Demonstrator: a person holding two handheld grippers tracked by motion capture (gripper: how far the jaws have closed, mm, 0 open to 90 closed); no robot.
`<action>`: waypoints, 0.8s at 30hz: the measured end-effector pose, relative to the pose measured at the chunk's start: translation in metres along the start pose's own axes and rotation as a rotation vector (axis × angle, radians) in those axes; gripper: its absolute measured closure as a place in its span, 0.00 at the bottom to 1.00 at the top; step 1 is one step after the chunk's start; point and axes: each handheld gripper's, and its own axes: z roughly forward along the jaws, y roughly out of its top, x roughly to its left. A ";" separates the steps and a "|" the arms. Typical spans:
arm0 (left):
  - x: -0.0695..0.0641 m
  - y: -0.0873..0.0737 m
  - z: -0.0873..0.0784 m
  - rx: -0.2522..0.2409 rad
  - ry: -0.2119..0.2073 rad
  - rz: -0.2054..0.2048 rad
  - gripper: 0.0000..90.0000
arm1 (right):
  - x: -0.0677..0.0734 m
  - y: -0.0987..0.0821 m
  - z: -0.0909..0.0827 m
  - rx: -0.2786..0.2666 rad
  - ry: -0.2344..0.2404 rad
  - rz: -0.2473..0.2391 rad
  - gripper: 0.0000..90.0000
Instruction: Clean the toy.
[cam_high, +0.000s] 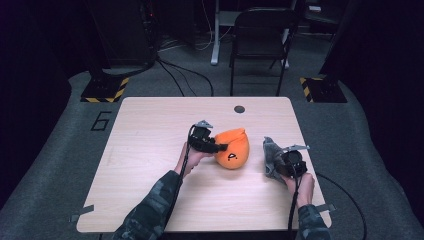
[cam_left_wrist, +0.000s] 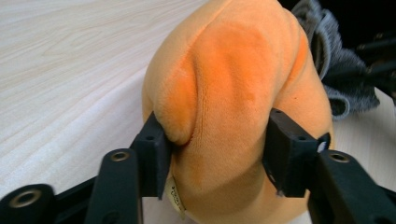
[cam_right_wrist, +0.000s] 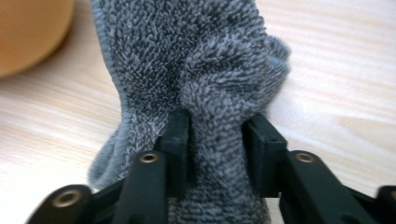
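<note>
On the wooden table (cam_high: 150, 165) lie an orange plush toy (cam_high: 232, 148) near the middle and a grey towel (cam_high: 272, 157) just to its right, a small gap between them. No container stands among them.

The left gripper (cam_high: 219, 148) reaches the toy from the left. In the left gripper view its jaws stand partly open around a fold of the plush toy (cam_left_wrist: 233, 93); the left pad dents the fabric and the right pad lies against it, so the toy sits between them in a loose hold.

The right gripper (cam_high: 280, 159) sits over the towel's near end. The right gripper view shows a bunched fold of the towel (cam_right_wrist: 196, 70) between its jaws, touching the left pad, with a slight gap at the right pad.

The high view alone gives the black mark on the toy; the left gripper view adds a small label (cam_left_wrist: 173, 193) at its underside.
</note>
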 end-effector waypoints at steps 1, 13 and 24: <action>0.003 0.002 0.001 0.001 -0.003 -0.010 0.48 | 0.000 -0.001 0.003 0.005 0.000 0.008 0.67; 0.008 0.012 -0.002 -0.021 0.080 -0.019 0.25 | -0.007 -0.002 0.002 -0.018 0.014 0.039 0.24; 0.002 0.009 -0.040 -0.040 0.196 0.073 0.15 | -0.010 -0.007 -0.026 -0.066 0.071 0.021 0.14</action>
